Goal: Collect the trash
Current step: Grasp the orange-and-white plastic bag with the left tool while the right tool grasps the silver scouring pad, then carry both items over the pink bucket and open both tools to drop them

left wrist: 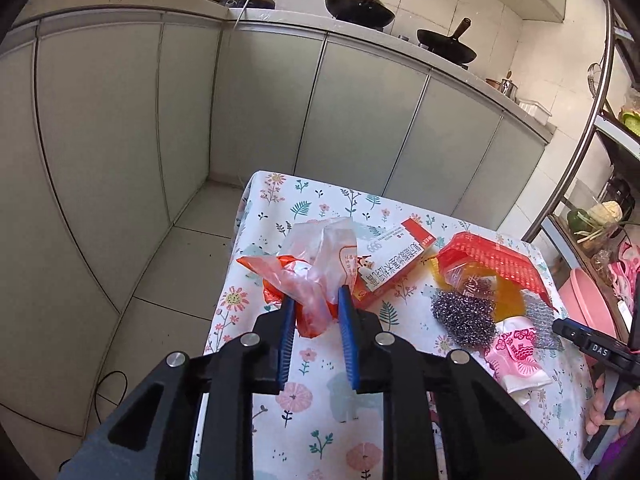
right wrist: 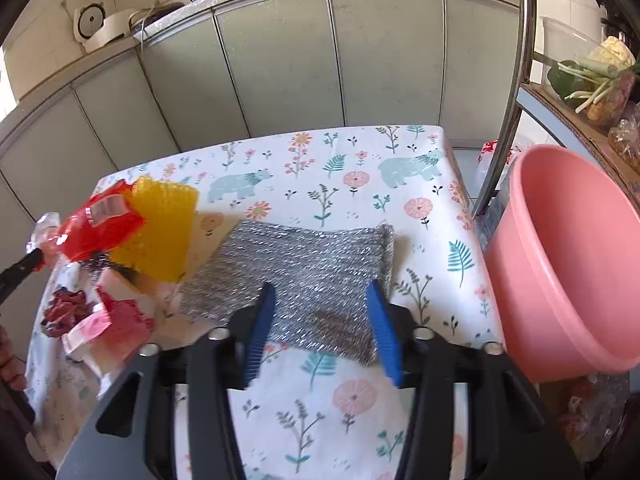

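Your left gripper [left wrist: 316,300] has the crumpled orange-and-clear plastic bag [left wrist: 310,276] between its blue fingers [left wrist: 286,320]. The fingers stand narrow with the bag bunched in the gap; firm pad contact on both sides cannot be confirmed. The bag lies at the left edge of the worktop [left wrist: 320,400], which carries a floral cloth. Just to the right of the bag lies a white-and-red carton [left wrist: 394,258]. Further right you find a red mesh bag [left wrist: 492,258], a yellow mesh piece [right wrist: 160,232] and a steel scouring ball [left wrist: 462,314], bunched together. A pink printed wrapper [left wrist: 518,350] lies in front of them.

Your right gripper [right wrist: 320,300] has its fingers [right wrist: 380,328] spread wide over the near end of a flat silver mesh cloth [right wrist: 304,264]. The fingers straddle the cloth without pressing on it. A pink basin [right wrist: 568,264] stands beside the right edge of the worktop. Grey cabinet doors [right wrist: 280,60] stand behind the worktop.
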